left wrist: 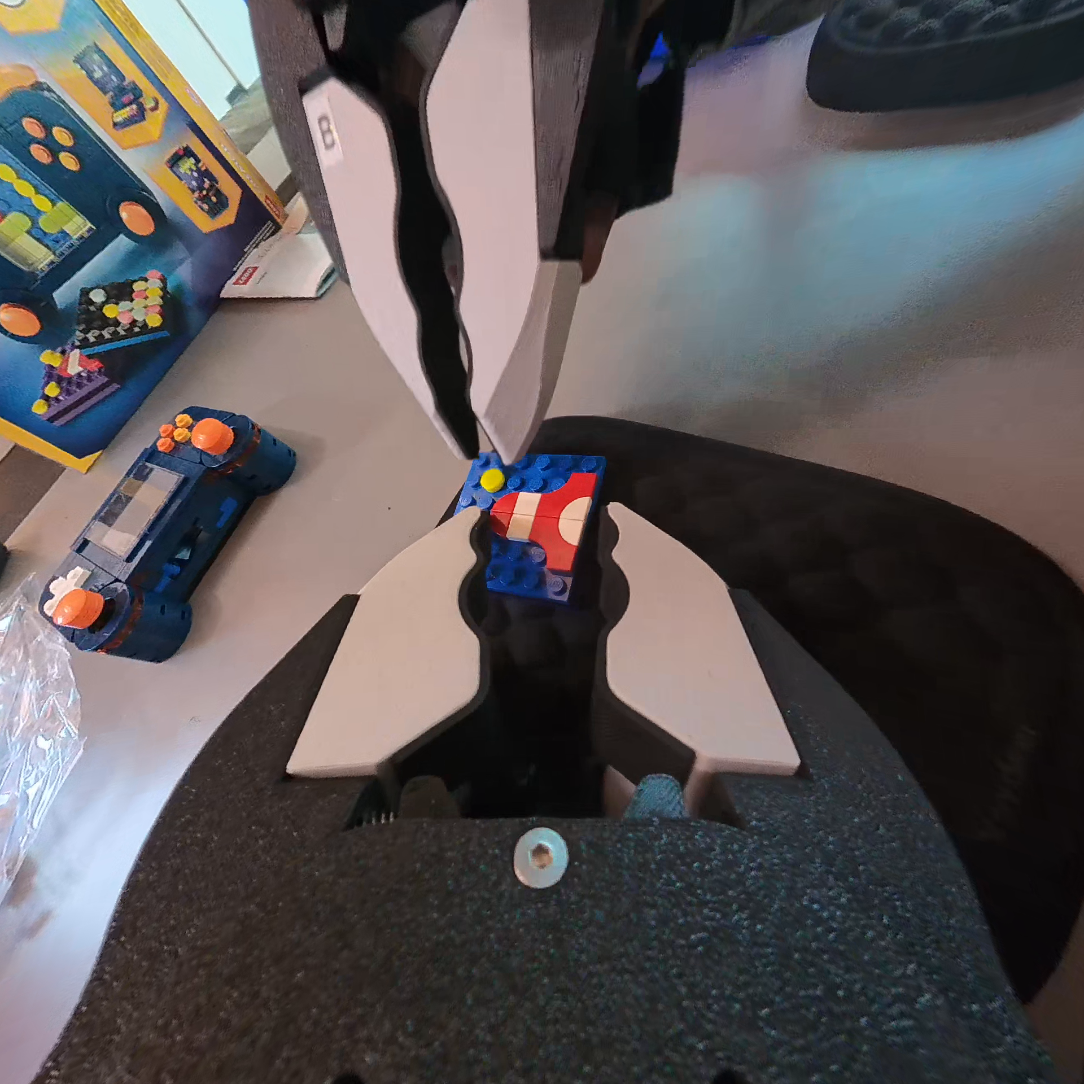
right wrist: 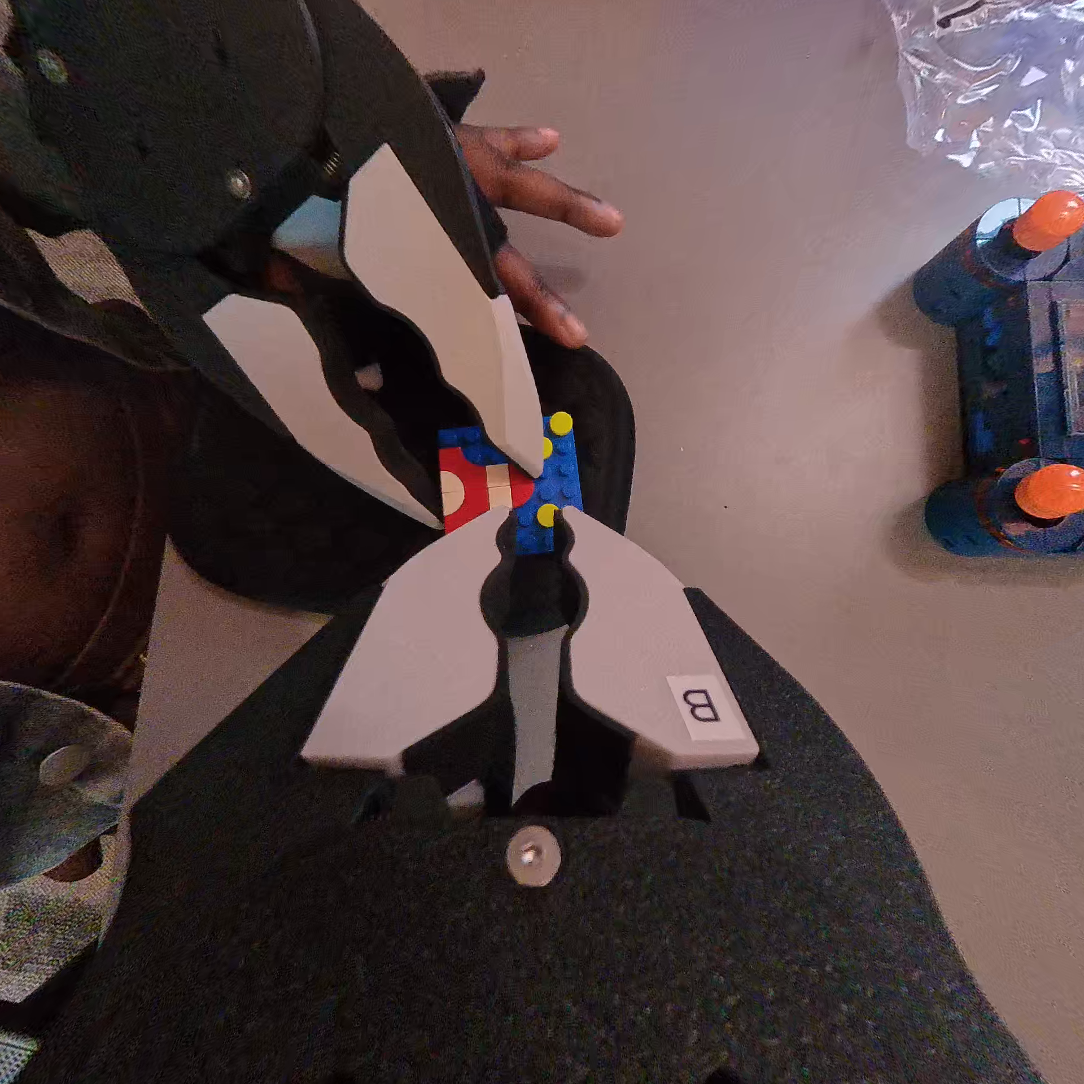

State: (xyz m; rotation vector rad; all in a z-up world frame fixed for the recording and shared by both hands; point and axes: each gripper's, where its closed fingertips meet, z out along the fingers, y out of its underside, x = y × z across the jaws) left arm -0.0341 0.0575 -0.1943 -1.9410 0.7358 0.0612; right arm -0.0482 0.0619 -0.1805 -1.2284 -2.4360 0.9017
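A small blue studded plate (left wrist: 531, 566) carries red and white tiles (left wrist: 542, 516) and yellow round tiles (left wrist: 491, 480). My left gripper (left wrist: 539, 513) is shut on the plate's two sides and holds it over a black soft pad (left wrist: 821, 557). My right gripper (left wrist: 487, 456) comes in from the far side, almost shut. Its tips rest at the plate's corner beside a yellow tile and hold nothing that I can see. In the right wrist view my right gripper (right wrist: 534, 513) has a yellow tile (right wrist: 545, 515) in its narrow gap. The left gripper (right wrist: 487, 497) clamps the plate (right wrist: 563, 475) there.
A dark blue brick-built game controller (left wrist: 164, 528) with orange sticks lies on the grey table (left wrist: 328, 410), also in the right wrist view (right wrist: 1009, 381). A toy box (left wrist: 88, 205) and booklet (left wrist: 281, 264) stand far left. Crumpled clear plastic (left wrist: 29, 704) lies nearby. A hand (right wrist: 528, 193) holds the left gripper. My left and right fingertips are right by each other. Both grippers' tips are roughly 15 cm from the dark blue brick-built game controller (left wrist: 164, 528). The right camera catches it too, in the right wrist view (right wrist: 1036, 379).
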